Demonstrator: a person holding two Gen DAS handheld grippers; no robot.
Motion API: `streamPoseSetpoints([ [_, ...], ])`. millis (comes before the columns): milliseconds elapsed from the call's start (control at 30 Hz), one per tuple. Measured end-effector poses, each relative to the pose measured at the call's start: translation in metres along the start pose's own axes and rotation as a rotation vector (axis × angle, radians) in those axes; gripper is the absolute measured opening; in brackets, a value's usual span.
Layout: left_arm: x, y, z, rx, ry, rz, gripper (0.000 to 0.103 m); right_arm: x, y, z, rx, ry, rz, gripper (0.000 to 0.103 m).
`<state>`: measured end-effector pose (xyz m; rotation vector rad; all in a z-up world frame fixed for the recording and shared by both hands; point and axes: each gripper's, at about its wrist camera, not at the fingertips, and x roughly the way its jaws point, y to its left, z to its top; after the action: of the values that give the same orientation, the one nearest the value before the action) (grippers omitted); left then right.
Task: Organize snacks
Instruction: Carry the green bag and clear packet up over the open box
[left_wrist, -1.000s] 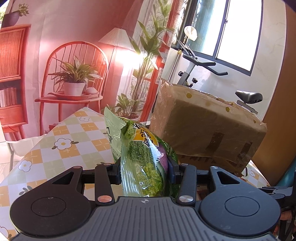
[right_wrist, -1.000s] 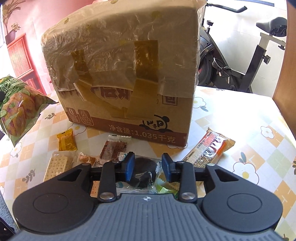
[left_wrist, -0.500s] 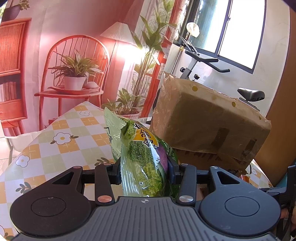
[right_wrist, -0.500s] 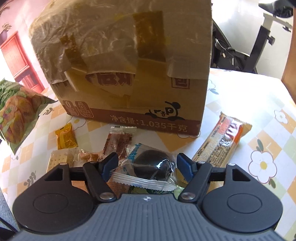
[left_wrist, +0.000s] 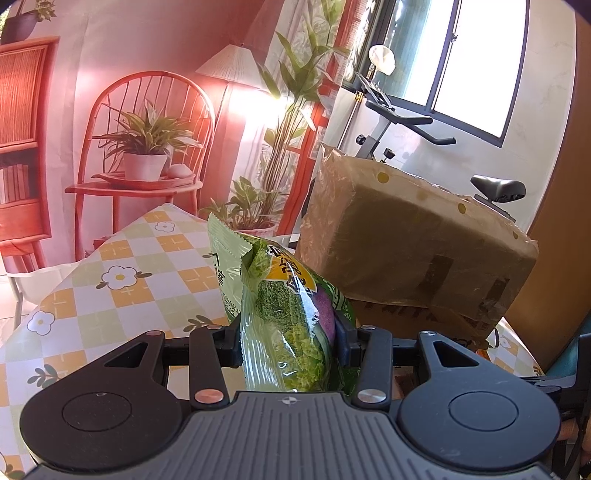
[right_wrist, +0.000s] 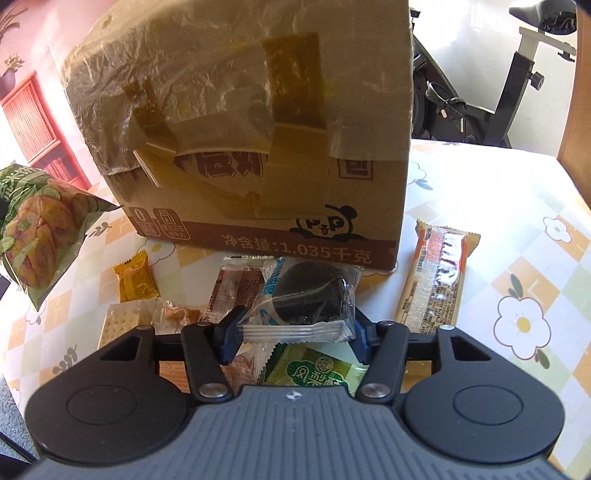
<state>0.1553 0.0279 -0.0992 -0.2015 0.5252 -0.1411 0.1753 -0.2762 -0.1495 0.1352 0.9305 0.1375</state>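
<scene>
Both views come from fisheye cameras mounted just behind each gripper's 2 fingers, looking forward along them. The left wrist camera sits low, facing level across the checked tablecloth (left_wrist: 129, 280) toward a red wall mural, a window and the cardboard box (left_wrist: 413, 254) at right, near. The right wrist camera tilts downward at the table, close to the same cardboard box (right_wrist: 258, 122), which fills its upper frame. The views share the box, the tablecloth (right_wrist: 517, 258), the exercise bike (left_wrist: 406, 122) and the green snack bag (left_wrist: 288, 317), seen at far left (right_wrist: 40, 225) from the right wrist.
</scene>
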Motion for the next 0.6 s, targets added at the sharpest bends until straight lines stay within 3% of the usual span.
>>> streamPoseSetpoints([
  [600, -0.025, -0.012, 0.021, 0.043, -0.106, -0.009, 0.047, -0.076, 0.036, 0.019, -0.118, -0.205, 0.048, 0.059],
])
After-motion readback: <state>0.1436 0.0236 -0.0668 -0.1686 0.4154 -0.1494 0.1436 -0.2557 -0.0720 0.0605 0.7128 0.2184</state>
